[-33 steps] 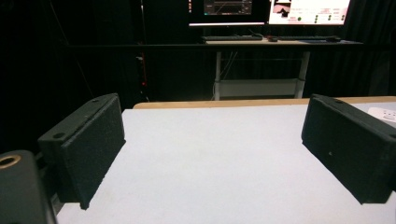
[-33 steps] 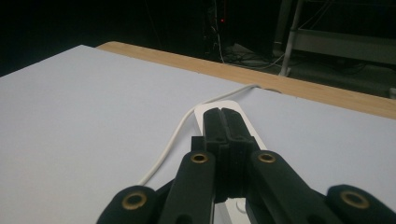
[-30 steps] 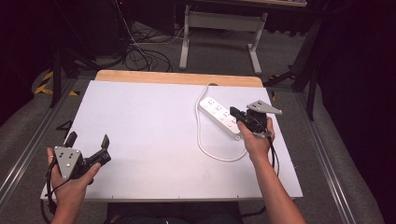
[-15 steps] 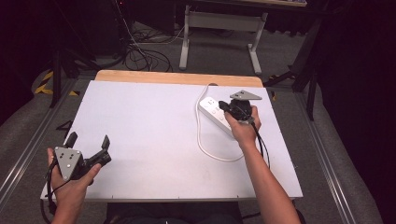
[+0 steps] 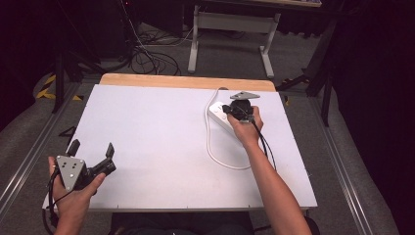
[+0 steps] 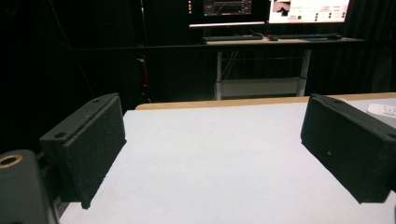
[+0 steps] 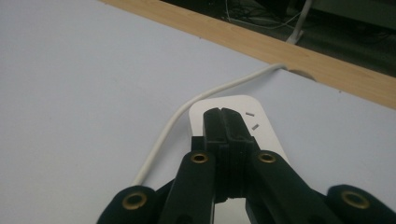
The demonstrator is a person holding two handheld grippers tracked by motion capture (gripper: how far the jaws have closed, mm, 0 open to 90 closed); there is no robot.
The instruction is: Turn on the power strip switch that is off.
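Power strip (image 7: 233, 116) under my right gripper (image 7: 223, 114), jaws together, tips pressing its top; push straight down. Left gripper (image 5: 93, 152) jaws apart, idle near left.

The white tabletop (image 5: 161, 132) is evenly and brightly lit from overhead, while the surroundings are left nearly black. Only faint, soft shadows are cast. In the left gripper view, two monitors (image 6: 268, 10) are blown out by glare. In the right gripper view, the near foreground is softly blurred.
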